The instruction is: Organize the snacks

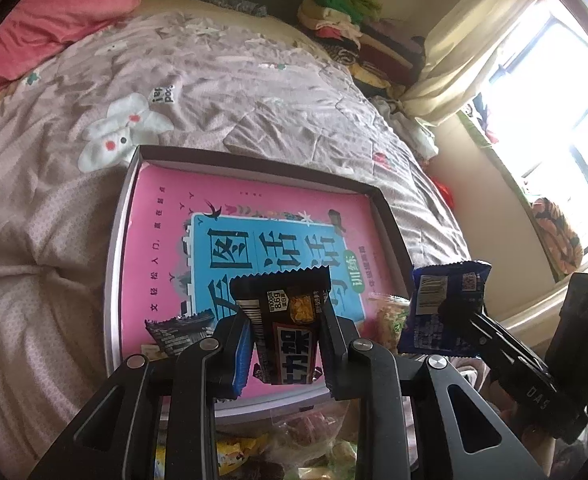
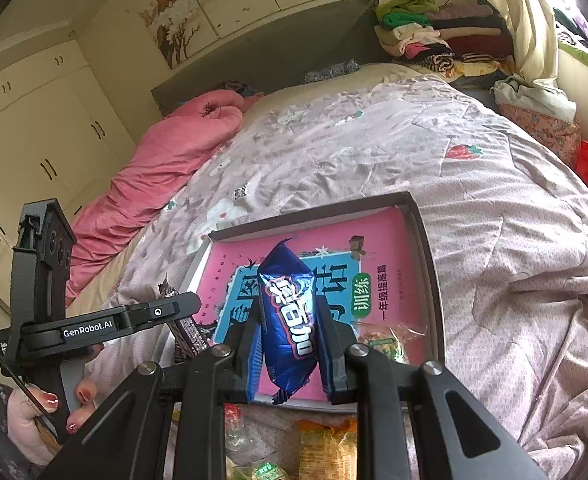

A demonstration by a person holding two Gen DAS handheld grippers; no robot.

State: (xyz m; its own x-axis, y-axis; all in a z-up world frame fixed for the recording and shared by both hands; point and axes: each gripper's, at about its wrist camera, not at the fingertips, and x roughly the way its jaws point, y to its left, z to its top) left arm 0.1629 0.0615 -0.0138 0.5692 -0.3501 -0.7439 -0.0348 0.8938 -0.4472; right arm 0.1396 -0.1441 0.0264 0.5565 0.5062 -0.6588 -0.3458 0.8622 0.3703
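Observation:
My left gripper (image 1: pixel 283 322) is shut on a dark brown chocolate bar (image 1: pixel 289 300), held upright over the near part of a shallow box (image 1: pixel 253 166) lined with a pink and blue book cover. My right gripper (image 2: pixel 289 314) is shut on a shiny blue snack packet (image 2: pixel 285 276), also over the box's near edge. In the left wrist view the right gripper (image 1: pixel 452 314) and its blue packet (image 1: pixel 446 300) hang at the box's right side. In the box lie a dark wrapper (image 1: pixel 177 330) at the near left and a clear packet (image 1: pixel 390 316) at the near right.
The box rests on a quilted bed (image 1: pixel 213 92) with a pink duvet (image 1: pixel 53 20) at its head. Several loose snack packets (image 2: pixel 326 448) lie heaped just in front of the box. A hand (image 2: pixel 33 416) holds the left gripper's handle. Folded clothes (image 2: pixel 434 36) are stacked by the window.

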